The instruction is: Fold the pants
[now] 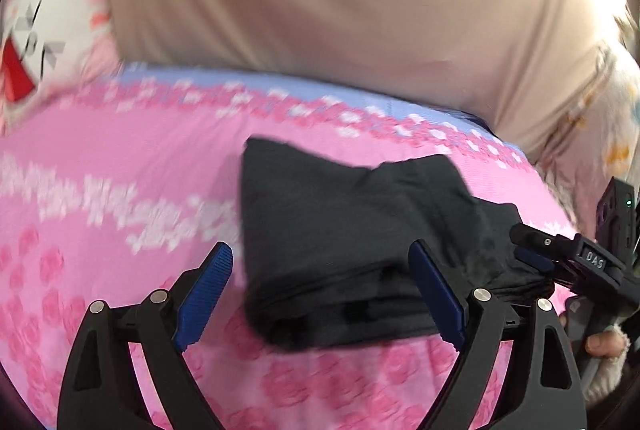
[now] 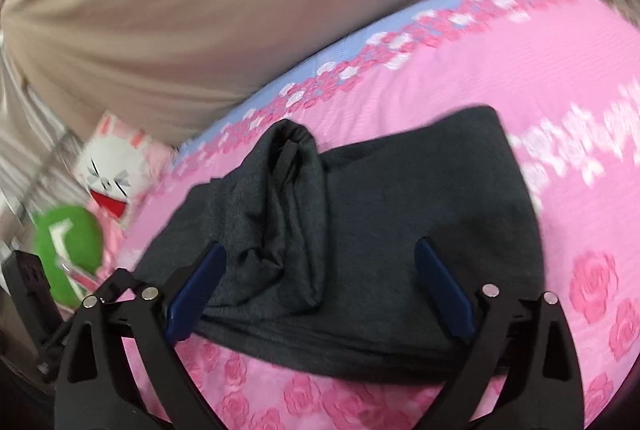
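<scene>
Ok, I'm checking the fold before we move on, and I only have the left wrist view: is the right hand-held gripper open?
Observer: Yes, the right hand-held gripper stands wide open over the folded dark pants, gripping nothing.
Operator: Is the top layer flat?
Observer: No. A bunched ridge runs along the pants' left part in the right wrist view.
Operator: Anything off the bed that I can't see?
Observer: A round green item lies beside the white plush rabbit.

Motion blur smeared the white print on the pink bedcover (image 1: 120,158) so it could not be read. The white rabbit toy (image 1: 36,42) was cut off by the left edge, and the right gripper (image 1: 532,250) partly by the right edge.
</scene>
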A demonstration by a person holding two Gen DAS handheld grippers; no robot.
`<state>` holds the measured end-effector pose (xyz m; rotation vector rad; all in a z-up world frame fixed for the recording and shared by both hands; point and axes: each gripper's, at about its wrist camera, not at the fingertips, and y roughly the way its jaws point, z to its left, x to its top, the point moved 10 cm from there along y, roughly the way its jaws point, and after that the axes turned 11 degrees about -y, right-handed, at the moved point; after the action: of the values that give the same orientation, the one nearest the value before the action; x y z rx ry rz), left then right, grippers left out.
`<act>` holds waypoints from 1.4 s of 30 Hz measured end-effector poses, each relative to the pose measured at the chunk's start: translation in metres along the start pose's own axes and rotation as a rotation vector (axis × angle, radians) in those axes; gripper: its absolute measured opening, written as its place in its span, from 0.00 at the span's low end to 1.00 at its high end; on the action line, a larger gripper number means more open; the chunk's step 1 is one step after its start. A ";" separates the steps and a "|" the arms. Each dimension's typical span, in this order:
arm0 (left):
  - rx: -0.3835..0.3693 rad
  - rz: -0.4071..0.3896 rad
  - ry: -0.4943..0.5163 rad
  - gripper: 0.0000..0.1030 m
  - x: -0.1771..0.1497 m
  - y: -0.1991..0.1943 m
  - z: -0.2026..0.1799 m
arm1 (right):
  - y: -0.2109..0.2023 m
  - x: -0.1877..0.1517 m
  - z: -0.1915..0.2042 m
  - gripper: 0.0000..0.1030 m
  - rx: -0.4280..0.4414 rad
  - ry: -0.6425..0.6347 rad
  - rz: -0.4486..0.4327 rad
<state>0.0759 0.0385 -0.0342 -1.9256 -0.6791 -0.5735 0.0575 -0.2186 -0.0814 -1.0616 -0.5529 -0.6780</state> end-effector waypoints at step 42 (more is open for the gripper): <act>0.016 0.153 0.103 0.85 -0.033 0.045 -0.061 | -0.091 -0.021 -0.089 0.26 -0.218 0.115 -0.077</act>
<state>0.0760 -0.0398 -0.0592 -1.9003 -0.4647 -0.5647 -0.0158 -0.3245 -0.0767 -1.2004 -0.4284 -0.8761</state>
